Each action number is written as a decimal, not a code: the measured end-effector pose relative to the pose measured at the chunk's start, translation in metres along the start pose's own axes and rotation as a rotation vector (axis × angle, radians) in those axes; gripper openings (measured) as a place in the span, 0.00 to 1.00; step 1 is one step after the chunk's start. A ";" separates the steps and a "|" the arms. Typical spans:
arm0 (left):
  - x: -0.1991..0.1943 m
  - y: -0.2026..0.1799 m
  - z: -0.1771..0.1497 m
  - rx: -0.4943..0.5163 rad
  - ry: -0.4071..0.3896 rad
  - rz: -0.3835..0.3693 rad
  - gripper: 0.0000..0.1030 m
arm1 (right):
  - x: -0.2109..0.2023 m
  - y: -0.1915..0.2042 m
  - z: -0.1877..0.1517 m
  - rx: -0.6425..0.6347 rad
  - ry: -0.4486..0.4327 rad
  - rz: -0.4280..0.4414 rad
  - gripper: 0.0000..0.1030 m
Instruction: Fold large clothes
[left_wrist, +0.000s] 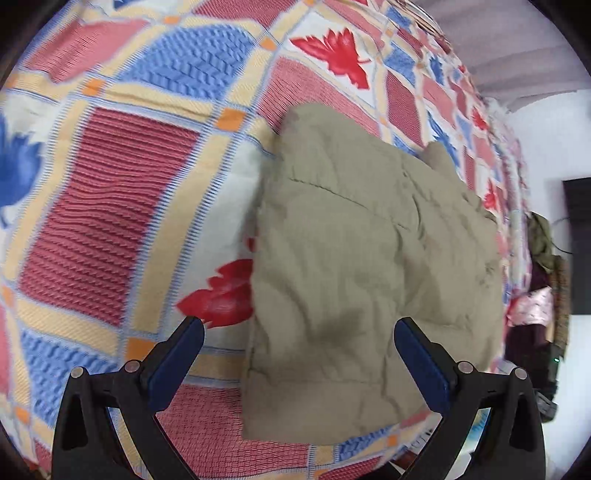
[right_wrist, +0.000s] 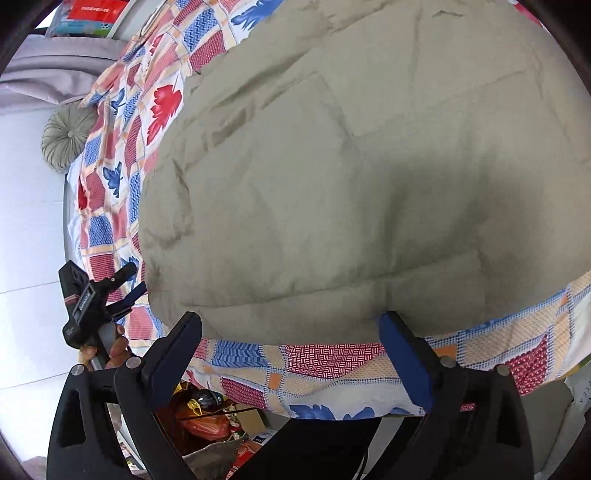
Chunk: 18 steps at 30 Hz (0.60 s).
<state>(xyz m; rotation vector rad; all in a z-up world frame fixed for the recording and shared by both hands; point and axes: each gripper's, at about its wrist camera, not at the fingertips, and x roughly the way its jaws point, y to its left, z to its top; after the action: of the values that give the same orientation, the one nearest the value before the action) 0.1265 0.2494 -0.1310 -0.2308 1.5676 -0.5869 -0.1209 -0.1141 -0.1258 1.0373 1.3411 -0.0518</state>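
Both grippers sat nearest the lenses, jaws spread wide with nothing between the pads. Left gripper (left_wrist: 299, 328) hovered over the near edge of the garment (left_wrist: 369, 258); right gripper (right_wrist: 291, 325) hung just short of the garment's (right_wrist: 351, 166) near hem, pads not touching cloth.

Garment: khaki, padded-looking, lying on the patchwork bedspread (left_wrist: 122, 192). In the left wrist view it occupied centre to 3 o'clock as a roughly rectangular, layered packet, edges fairly straight, one flap poking up at 1 o'clock. In the right wrist view it filled most of the frame, hem at 6 o'clock, bedspread (right_wrist: 332, 362) showing beneath it. The left gripper (right_wrist: 125, 295), held in a hand (right_wrist: 114, 350), appeared at 8 o'clock beside the garment's corner.

Judgement: folding was well along. Sides seemed already turned in, giving a compact block. Probably left: one more fold or a tidy of the stray flap, then smoothing. Surface remained wrinkled. No sleeves could be made out.
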 end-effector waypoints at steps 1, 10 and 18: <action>0.006 -0.001 0.002 0.015 0.020 -0.025 1.00 | 0.002 0.000 0.000 0.000 0.003 -0.003 0.95; 0.075 -0.032 0.034 0.134 0.174 -0.178 1.00 | 0.007 0.002 0.000 -0.015 0.046 -0.018 0.95; 0.092 -0.047 0.035 0.193 0.191 -0.192 0.42 | -0.014 0.030 0.004 -0.143 0.067 0.030 0.95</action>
<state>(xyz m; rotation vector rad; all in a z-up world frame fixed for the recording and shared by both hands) 0.1425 0.1570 -0.1873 -0.1847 1.6707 -0.9280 -0.1046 -0.1068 -0.0977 0.9451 1.3692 0.1012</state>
